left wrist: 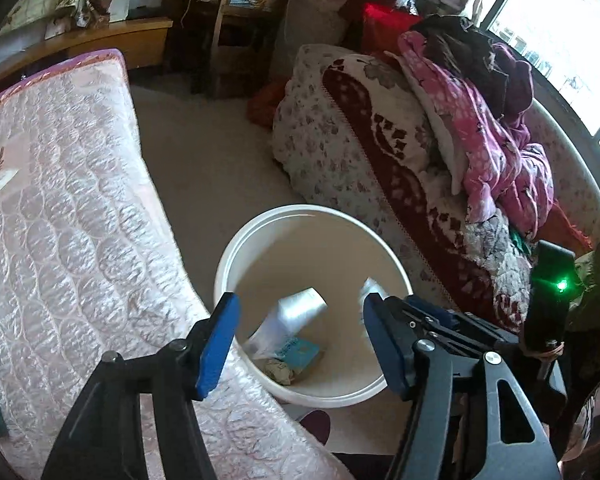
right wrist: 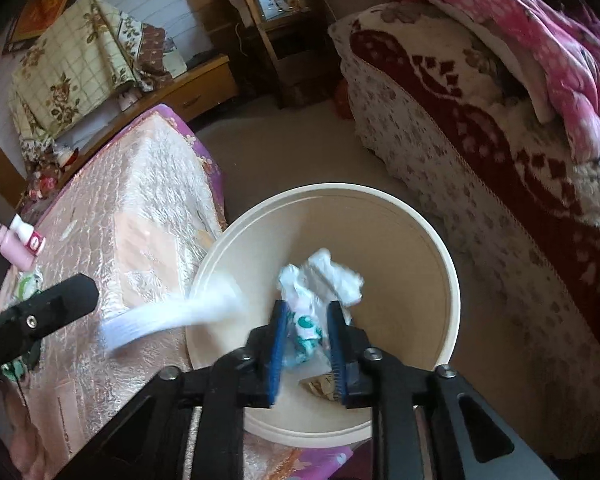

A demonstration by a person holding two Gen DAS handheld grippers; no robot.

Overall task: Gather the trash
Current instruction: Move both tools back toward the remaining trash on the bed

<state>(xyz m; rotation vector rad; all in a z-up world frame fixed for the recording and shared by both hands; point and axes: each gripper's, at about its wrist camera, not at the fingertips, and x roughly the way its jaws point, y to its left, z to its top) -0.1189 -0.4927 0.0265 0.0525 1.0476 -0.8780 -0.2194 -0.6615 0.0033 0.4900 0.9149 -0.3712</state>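
Note:
A white round trash bin (left wrist: pixel 236 264) stands on the floor beside the mattress; it also shows in the right wrist view (right wrist: pixel 432 236). My left gripper (left wrist: pixel 300 340) is open above the bin, and a blurred clear plastic piece (left wrist: pixel 300 306) is in the air below it. That piece shows as a white streak (right wrist: pixel 172 318) in the right wrist view. Inside the bin lie a teal packet (left wrist: pixel 300 354) and crumpled paper (left wrist: pixel 278 370). My right gripper (right wrist: pixel 306 344) is shut on a crumpled white and teal wrapper (right wrist: pixel 320 284) over the bin.
A pink quilted mattress (left wrist: pixel 60 200) lies at left, with a pink bottle (right wrist: pixel 10 246) and a small white tube (right wrist: pixel 28 234) on it. A sofa with blankets and clothes (left wrist: pixel 420 140) stands at right. A wooden rack (left wrist: pixel 244 20) stands at the back. The floor (left wrist: pixel 204 152) runs between.

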